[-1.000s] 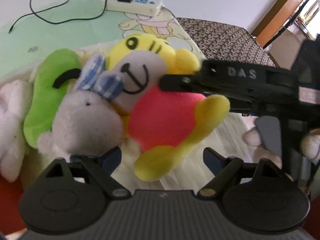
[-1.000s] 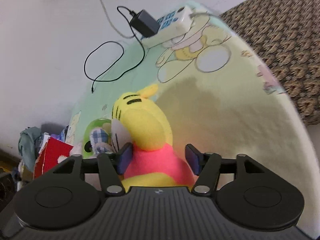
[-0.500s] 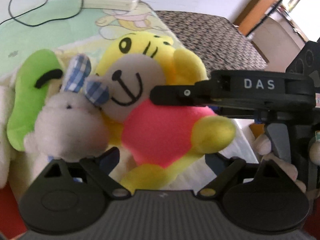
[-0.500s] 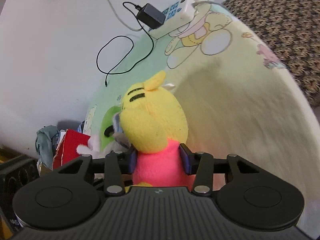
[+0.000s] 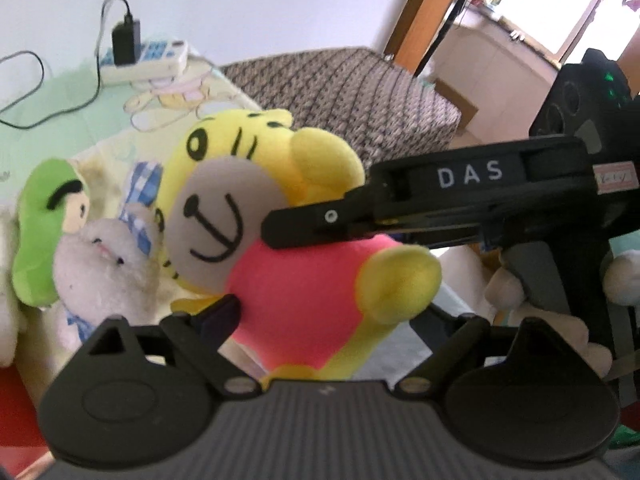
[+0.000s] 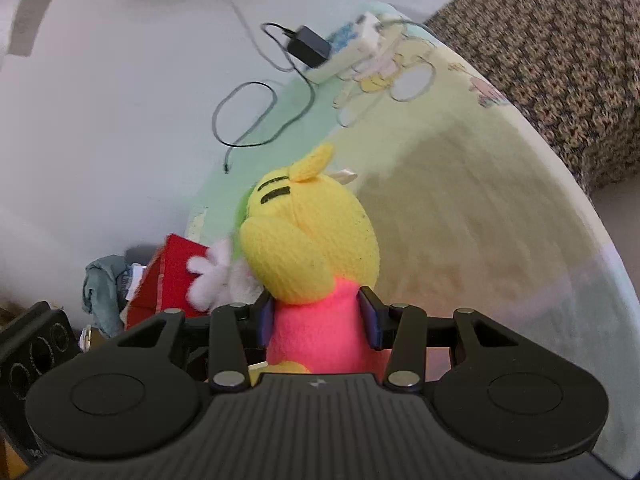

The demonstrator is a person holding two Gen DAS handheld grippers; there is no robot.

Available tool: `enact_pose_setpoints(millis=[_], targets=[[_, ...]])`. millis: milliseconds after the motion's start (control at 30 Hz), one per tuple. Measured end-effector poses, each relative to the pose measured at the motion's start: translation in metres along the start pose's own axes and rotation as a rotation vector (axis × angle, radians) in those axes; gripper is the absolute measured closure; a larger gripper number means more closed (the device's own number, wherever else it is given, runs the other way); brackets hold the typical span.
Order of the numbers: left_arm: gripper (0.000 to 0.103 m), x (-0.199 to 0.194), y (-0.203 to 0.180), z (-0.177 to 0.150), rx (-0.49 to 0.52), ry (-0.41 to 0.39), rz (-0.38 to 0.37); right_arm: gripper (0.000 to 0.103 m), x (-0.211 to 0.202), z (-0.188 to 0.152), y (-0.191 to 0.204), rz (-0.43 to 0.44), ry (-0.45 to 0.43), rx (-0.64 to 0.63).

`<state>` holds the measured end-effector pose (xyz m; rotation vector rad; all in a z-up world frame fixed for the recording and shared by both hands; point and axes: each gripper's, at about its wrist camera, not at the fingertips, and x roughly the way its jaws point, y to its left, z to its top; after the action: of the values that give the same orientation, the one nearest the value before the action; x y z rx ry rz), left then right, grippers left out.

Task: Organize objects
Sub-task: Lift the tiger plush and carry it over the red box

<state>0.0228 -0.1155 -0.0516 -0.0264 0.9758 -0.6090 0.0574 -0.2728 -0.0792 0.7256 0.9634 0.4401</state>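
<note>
The right gripper is closed on the tiger: both blue pads press into its pink body just under the yellow head, at the lower centre of the right wrist view. In the left wrist view the same tiger fills the centre, with the right gripper's black finger coming in from the right across its neck. The left gripper has just been closing a little. The tiger's lower body sits between its fingers, but the right finger is hidden behind the toy, so I cannot tell if it really presses.

The tiger looks lifted away from the rabbit and the green toy at the left of the frame. To do this step well, I think the right grip should stay firm, because soft plush can slip. The left gripper should support the legs from below and not pull sideways. The tiger should then go to a free part of the sheet, away from the cable.
</note>
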Motion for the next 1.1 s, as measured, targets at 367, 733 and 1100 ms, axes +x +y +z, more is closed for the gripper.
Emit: enact_pose_setpoints(millis=[367,733,1100], targets=[[0.012,-0.093,0.027,-0.016,0.031,-0.180,-0.031,0.057,-0.022,-0.027,0.093,0.051,-0.113,-0.125],[0.011,-0.192,0.097,-0.068,0.015,-0.289,0.020,0.058,0.028,-0.064,0.171,0.219,-0.131,-0.131],[0.011,-0.232,0.172,-0.088,-0.051,-0.308,0.176,0.058,0.117,-0.078,0.224,0.308,-0.090,-0.104]])
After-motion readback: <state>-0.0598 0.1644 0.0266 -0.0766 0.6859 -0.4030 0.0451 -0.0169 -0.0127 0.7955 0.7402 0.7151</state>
